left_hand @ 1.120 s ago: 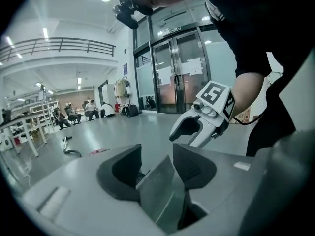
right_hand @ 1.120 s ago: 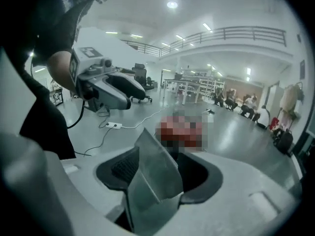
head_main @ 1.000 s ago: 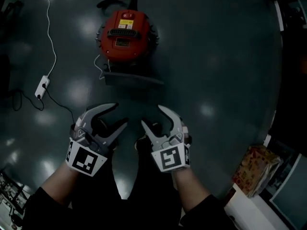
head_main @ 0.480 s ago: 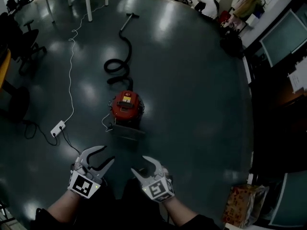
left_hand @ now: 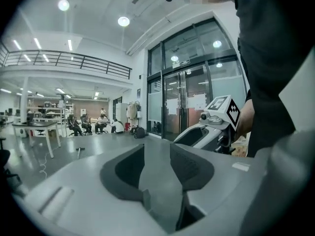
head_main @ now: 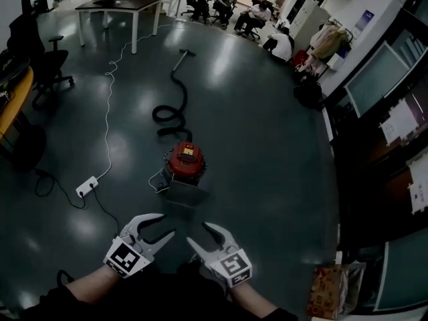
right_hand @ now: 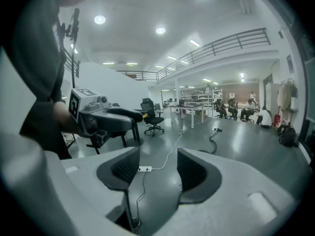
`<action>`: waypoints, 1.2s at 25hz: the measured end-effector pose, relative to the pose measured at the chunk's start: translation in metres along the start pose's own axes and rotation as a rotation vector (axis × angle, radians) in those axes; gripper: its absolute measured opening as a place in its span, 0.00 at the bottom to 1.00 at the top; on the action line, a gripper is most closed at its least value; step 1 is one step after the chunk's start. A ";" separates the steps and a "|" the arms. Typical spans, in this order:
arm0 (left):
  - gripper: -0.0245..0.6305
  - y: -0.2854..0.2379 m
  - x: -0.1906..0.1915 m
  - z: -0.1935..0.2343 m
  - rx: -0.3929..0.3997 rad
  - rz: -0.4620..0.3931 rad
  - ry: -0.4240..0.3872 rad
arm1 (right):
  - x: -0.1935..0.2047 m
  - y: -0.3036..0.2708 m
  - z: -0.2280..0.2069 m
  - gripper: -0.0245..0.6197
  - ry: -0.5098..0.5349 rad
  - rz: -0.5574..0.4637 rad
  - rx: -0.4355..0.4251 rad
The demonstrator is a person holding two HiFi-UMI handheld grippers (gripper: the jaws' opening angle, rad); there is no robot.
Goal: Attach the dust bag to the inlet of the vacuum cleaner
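Both tools are empty and held well above the floor (head_main: 281, 179), with the work straight ahead of you and far below. Your left tool (head_main: 164, 225) stands wide with nothing between its jaws, though they have just been closing a little. Your right tool (head_main: 198, 233) is wide as well, with only floor showing through its gap.

The red vacuum cleaner (head_main: 184, 162) sits on the floor, well apart from both tools. The flat grey piece against its near side, which I take to be the dust bag (head_main: 182, 194), lies between you and the canister. Its long axis runs across your view, left to right. It sits almost centred between the two tools, so neither hand is clearly nearer.

The hose (head_main: 171, 109) trails off the far side. The inlet itself is too small to make out from here.
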State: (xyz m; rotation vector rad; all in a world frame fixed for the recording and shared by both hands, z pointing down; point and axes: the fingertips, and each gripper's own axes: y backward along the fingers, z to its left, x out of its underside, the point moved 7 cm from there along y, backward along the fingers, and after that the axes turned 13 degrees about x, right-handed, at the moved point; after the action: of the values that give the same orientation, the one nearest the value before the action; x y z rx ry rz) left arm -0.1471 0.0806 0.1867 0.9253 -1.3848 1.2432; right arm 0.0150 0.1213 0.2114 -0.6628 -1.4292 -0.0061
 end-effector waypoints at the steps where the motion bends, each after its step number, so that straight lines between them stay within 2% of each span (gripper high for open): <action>1: 0.30 0.004 -0.002 -0.007 0.009 -0.019 0.012 | -0.006 0.006 0.006 0.40 -0.001 -0.014 -0.010; 3: 0.27 0.007 -0.010 -0.019 0.025 -0.051 0.012 | -0.017 0.016 0.013 0.39 -0.010 -0.053 -0.037; 10: 0.20 -0.004 -0.056 -0.054 0.017 -0.110 -0.023 | -0.046 0.054 0.004 0.20 -0.032 -0.189 -0.126; 12: 0.17 -0.011 -0.066 -0.060 0.008 -0.126 -0.024 | -0.057 0.070 -0.004 0.14 -0.033 -0.240 -0.121; 16: 0.06 -0.017 -0.072 -0.070 -0.032 -0.143 -0.030 | -0.045 0.088 -0.018 0.04 -0.054 -0.277 -0.094; 19: 0.04 -0.017 -0.070 -0.073 -0.058 -0.150 -0.018 | -0.053 0.090 -0.017 0.04 -0.039 -0.311 -0.125; 23: 0.04 -0.022 -0.072 -0.078 -0.046 -0.138 -0.024 | -0.040 0.095 -0.023 0.04 -0.036 -0.286 -0.081; 26: 0.04 -0.024 -0.075 -0.082 -0.037 -0.141 -0.040 | -0.040 0.097 -0.017 0.04 -0.044 -0.336 -0.107; 30: 0.04 -0.024 -0.071 -0.084 -0.028 -0.131 -0.031 | -0.038 0.099 -0.012 0.04 -0.056 -0.306 -0.108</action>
State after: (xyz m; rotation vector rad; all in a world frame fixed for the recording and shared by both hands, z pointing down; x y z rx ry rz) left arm -0.0950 0.1533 0.1181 1.0027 -1.3403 1.1129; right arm 0.0575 0.1827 0.1354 -0.5299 -1.5809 -0.3081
